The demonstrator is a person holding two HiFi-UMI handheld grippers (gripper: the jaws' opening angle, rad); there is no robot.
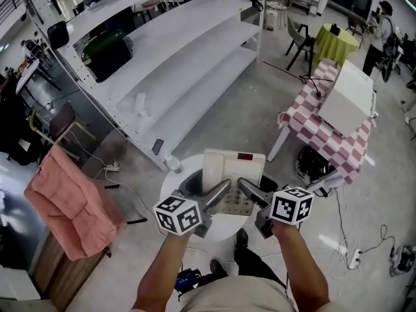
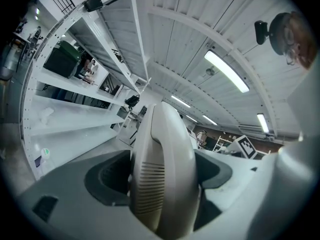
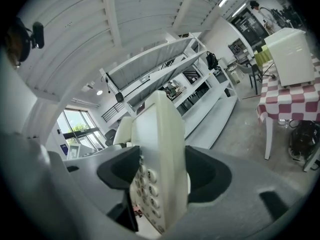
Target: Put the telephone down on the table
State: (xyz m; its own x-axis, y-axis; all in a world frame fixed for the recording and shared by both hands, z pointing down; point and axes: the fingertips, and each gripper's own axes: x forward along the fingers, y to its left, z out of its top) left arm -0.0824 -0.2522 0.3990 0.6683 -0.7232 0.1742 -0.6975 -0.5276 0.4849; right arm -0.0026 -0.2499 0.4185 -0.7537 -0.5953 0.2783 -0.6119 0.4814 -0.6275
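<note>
A person is gripping a cream telephone (image 1: 234, 169) with two hand-held tools, the left tool (image 1: 223, 187) and the right tool (image 1: 245, 185) holding it from either side over a small round white desk (image 1: 170, 188). The left tool's jaws are standing partly apart and pressing on both sides of the handset (image 2: 165, 169), which is filling the gap between them and rising upright ahead of the tool. The right tool's jaws are likewise partly apart and are clamping the telephone's body, with the keypad (image 3: 149, 184) showing right at the jaws. The telephone is sitting just ahead of both tools' tips and directly above the desk. Whether its underside is touching the desk top is hard to judge from the head view. Beyond the left tool, a long white shelving rack (image 1: 175, 51) is running away to the far left. Out past the right tool, well apart from it, a checked-cloth desk (image 1: 325, 135) is carrying a white box (image 1: 348, 99). On the left tool's outer side, a pink cushioned chair (image 1: 71, 200) is standing on the floor.
</note>
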